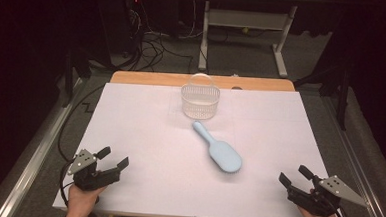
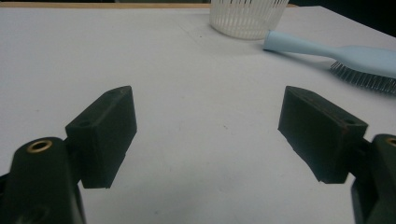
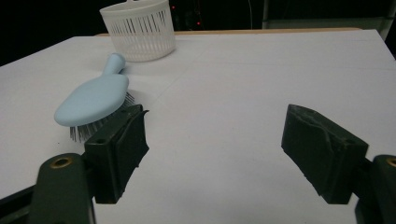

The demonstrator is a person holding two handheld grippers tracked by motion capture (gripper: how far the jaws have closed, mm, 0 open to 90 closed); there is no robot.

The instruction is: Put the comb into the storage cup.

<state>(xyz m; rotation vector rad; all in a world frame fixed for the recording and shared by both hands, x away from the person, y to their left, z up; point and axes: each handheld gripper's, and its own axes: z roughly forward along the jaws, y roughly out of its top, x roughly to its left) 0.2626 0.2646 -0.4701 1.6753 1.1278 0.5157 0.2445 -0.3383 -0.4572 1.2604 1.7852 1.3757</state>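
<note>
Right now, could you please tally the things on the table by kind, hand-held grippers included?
Light blue hairbrush: 1
White slotted basket: 1
Hand-held grippers: 2, the left and the right, both open
Total: 4

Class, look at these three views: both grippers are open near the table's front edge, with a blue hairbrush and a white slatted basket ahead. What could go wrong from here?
1. The hairbrush lies bristles down, its back smooth and rounded, so jaws may slip off the head; the narrow handle looks like the safer hold.
2. The handle tip lies close to the basket, which looks light, so a reach there might nudge or tip it.
3. The left gripper and right gripper flank the brush; reaching together, they might collide.
</note>
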